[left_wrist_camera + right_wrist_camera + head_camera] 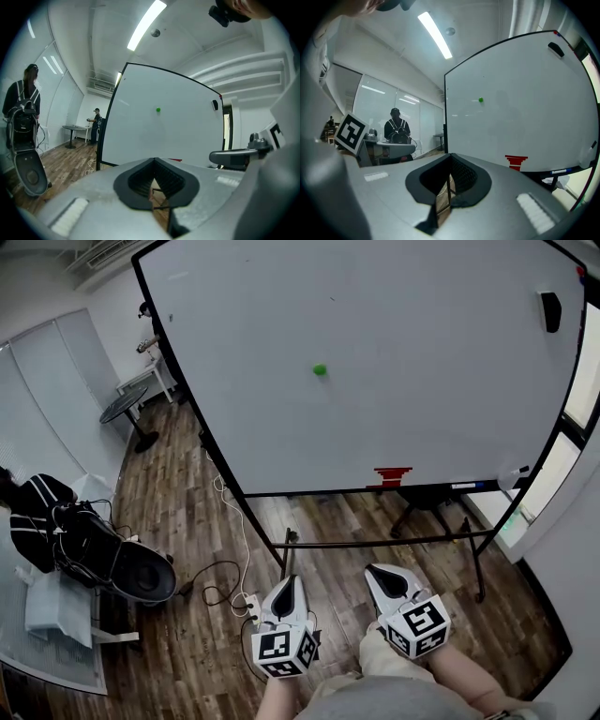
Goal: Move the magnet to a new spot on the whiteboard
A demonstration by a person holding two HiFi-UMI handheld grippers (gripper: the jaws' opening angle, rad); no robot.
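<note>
A small green magnet (320, 369) sticks near the middle of the big whiteboard (422, 381) on its wheeled stand. Both gripper views show the magnet (158, 110) (481, 100) far ahead, above the jaws. My left gripper (286, 589) and right gripper (384, 576) hang low in front of me over the wood floor, well short of the board and side by side. In the left gripper view the left gripper (152, 190) is shut with nothing in it. The right gripper (444, 187) shows only a thin slit between its jaws and holds nothing.
A black eraser (551, 311) sits at the board's top right, red marks (392, 475) at its bottom edge. The stand's crossbar (375, 542) runs ahead. A power strip with cable (246, 606) lies left of my left gripper. Further left is a chair with bags (112, 563).
</note>
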